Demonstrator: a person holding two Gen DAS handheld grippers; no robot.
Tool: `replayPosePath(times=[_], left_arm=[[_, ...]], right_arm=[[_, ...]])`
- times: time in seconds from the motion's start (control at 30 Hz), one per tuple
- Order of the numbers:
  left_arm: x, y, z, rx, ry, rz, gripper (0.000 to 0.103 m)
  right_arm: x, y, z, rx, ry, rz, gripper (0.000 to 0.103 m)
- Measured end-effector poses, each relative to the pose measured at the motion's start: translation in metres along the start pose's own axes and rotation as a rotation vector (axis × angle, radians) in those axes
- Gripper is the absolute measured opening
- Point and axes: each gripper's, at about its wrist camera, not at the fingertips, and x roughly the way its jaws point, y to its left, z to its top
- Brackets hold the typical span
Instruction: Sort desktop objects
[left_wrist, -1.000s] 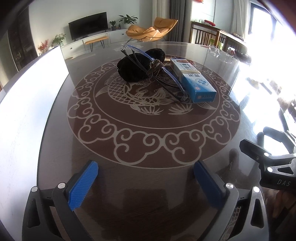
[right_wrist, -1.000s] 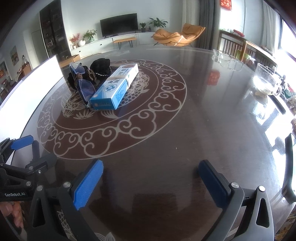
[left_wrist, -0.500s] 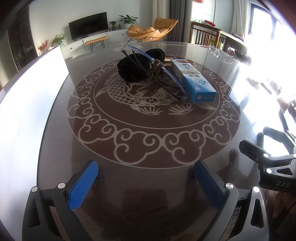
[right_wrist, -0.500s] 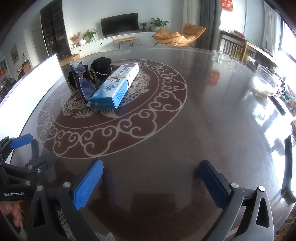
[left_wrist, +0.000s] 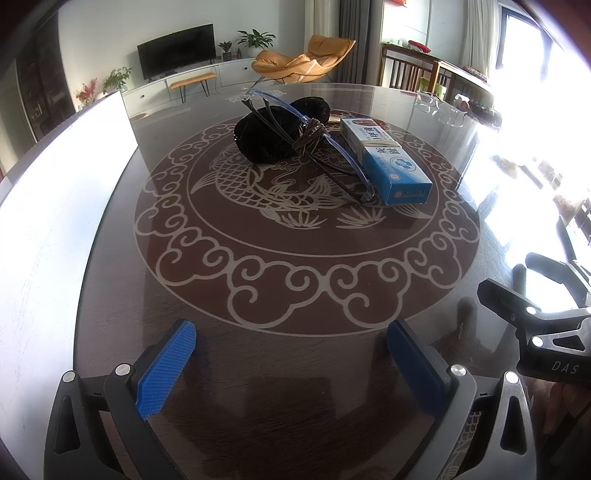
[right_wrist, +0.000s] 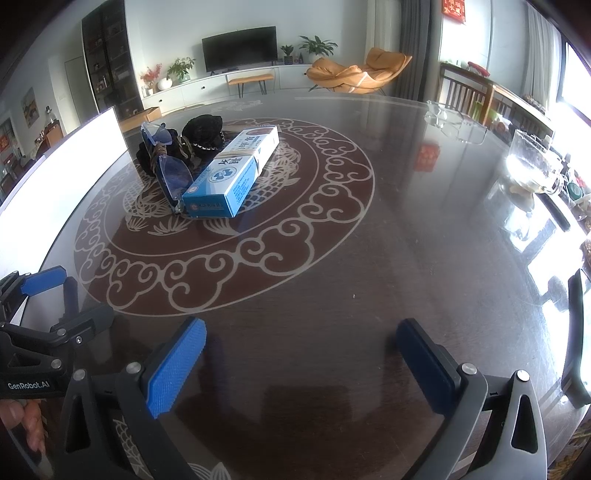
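Note:
A blue and white carton (left_wrist: 391, 162) (right_wrist: 232, 171) lies near the middle of the round dark table (left_wrist: 295, 369). Clear blue-rimmed glasses (left_wrist: 332, 147) (right_wrist: 171, 173) lean against its left side. A black fuzzy bundle (left_wrist: 273, 136) (right_wrist: 201, 127) with a brown cord sits behind them. My left gripper (left_wrist: 291, 350) is open and empty, low over the near table edge. My right gripper (right_wrist: 303, 350) is open and empty, to the right of the left one. Both are well short of the objects.
A bright white board (left_wrist: 55, 206) (right_wrist: 62, 162) stands along the table's left side. Clear glassware (right_wrist: 532, 166) and a clear tray (right_wrist: 454, 123) sit at the far right. The right gripper shows in the left wrist view (left_wrist: 535, 325); the left gripper shows in the right wrist view (right_wrist: 37, 332).
The right wrist view has crept slightly toward the carton. The left gripper has hardly moved. Both stay open.

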Motion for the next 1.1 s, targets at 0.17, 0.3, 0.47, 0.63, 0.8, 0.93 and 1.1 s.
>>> replayPosePath(times=[0.17, 0.3, 0.47, 0.63, 0.8, 0.93, 1.1], left_arm=[[0.000, 0.000, 0.000, 0.000, 0.000, 0.000, 0.103], [0.000, 0.000, 0.000, 0.000, 0.000, 0.000, 0.103], [0.000, 0.000, 0.000, 0.000, 0.000, 0.000, 0.103], [0.000, 0.000, 0.000, 0.000, 0.000, 0.000, 0.103], [0.000, 0.001, 0.000, 0.001, 0.001, 0.000, 0.103], [-0.007, 0.009, 0.008, -0.052, -0.032, -0.096, 0.103], [-0.015, 0.015, 0.050, -0.158, -0.081, -0.158, 0.103]], right_arm=[[0.000, 0.000, 0.000, 0.000, 0.000, -0.001, 0.103], [0.000, 0.000, 0.000, 0.000, 0.000, -0.001, 0.103], [0.000, 0.000, 0.000, 0.000, 0.000, -0.001, 0.103], [0.000, 0.000, 0.000, 0.000, 0.000, -0.001, 0.103], [-0.001, 0.001, 0.000, -0.002, -0.009, -0.003, 0.103], [-0.007, 0.005, 0.000, -0.025, -0.040, -0.031, 0.103], [-0.007, 0.013, 0.001, -0.074, -0.041, -0.055, 0.103]])
